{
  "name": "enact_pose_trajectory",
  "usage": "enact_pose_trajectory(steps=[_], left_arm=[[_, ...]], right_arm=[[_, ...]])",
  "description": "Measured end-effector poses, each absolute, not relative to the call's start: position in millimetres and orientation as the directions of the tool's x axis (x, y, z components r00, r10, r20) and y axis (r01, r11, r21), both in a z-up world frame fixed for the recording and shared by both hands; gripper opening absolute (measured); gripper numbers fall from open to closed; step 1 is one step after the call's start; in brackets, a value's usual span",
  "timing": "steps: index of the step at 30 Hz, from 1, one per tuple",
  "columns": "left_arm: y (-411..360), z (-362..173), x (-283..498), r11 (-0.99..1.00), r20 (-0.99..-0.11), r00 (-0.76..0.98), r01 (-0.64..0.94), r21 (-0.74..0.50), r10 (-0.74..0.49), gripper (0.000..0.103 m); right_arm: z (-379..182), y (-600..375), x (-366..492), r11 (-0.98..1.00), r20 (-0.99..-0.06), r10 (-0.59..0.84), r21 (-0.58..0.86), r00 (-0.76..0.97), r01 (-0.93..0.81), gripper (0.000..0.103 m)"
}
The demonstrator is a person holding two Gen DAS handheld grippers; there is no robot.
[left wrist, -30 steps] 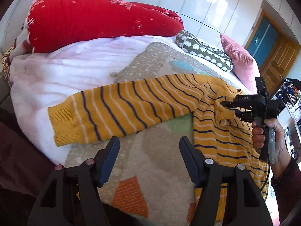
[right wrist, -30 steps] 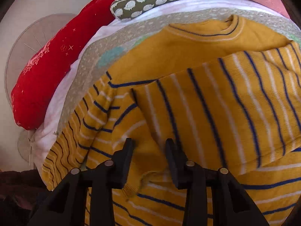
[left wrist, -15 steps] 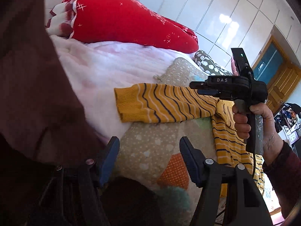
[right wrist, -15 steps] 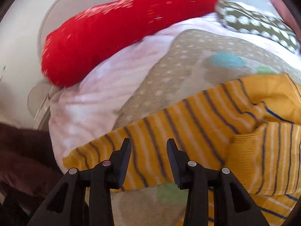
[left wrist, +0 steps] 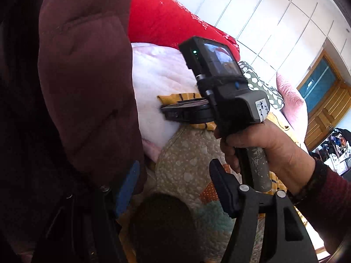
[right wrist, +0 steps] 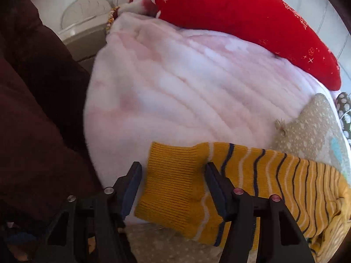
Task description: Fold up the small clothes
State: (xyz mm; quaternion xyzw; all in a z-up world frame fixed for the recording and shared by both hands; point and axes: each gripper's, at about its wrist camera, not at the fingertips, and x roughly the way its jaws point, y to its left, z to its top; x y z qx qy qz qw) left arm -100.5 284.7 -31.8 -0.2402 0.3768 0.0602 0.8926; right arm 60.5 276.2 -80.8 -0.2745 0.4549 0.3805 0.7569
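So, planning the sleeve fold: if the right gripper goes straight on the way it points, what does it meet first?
Probably the sleeve's mustard ribbed cuff, lying between the closing right gripper jaws on the pink blanket; depth is unclear.

Sweater sleeve [right wrist: 230, 182] lies across the bed, cuff end on the fleece blanket [right wrist: 186, 87], the rest running right onto the quilted mat [right wrist: 307, 129]. Long bolster [right wrist: 252, 22] behind the blanket, along the headboard side. Patterned pillow [left wrist: 261, 85] right of the bolster, another cushion [left wrist: 291, 105] beyond it. Right gripper [right wrist: 173, 182] straddles the cuff, jaws closing. Padded coat sleeve [left wrist: 83, 83] at left of both views.
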Motion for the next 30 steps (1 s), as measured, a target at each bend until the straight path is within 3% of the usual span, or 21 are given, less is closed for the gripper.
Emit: enact_pose_trajectory(steps=[2, 10, 15, 21, 26, 28, 30], left_arm=[[283.4, -30.7, -97.6, 0.878, -0.7, 0.709, -0.284, -0.386, -0.079, 0.065], [253.1, -11.0, -73.0, 0.908, -0.667, 0.736, -0.198, -0.369, -0.111, 0.065], [221.0, 1.4, -47.6, 0.932, -0.661, 0.735, -0.116, -0.344, -0.153, 0.066], [176.0, 9.3, -1.7, 0.948, -0.678, 0.706, -0.027, -0.316, -0.206, 0.069], [127.3, -6.4, 66.7, 0.942, -0.732, 0.625, 0.016, -0.334, -0.271, 0.07], [109.0, -16.1, 88.2, 0.938, -0.76, 0.58, 0.021, -0.346, -0.294, 0.07], [90.6, -24.1, 100.7, 0.937, -0.775, 0.551, 0.037, -0.347, -0.309, 0.07]], right_arm=[[-71.0, 265.3, 69.0, 0.599, -0.889, 0.337, -0.051, 0.309, -0.799, 0.01], [41.2, 155.8, 136.6, 0.76, -0.757, 0.483, 0.112, 0.44, -0.641, 0.009], [79.6, 7.2, 187.3, 0.901, -0.721, 0.39, 0.171, 0.573, -0.398, 0.009], [62.6, -201.8, 204.0, 0.977, -0.74, 0.149, 0.21, 0.655, 0.015, 0.009], [-3.5, -315.8, 210.0, 0.96, -0.824, -0.078, 0.089, 0.561, 0.264, 0.013], [-17.8, -351.5, 196.9, 0.939, -0.829, -0.069, 0.135, 0.555, 0.318, 0.022], [-27.2, -374.4, 176.8, 0.915, -0.824, -0.024, 0.209, 0.565, 0.344, 0.037]])
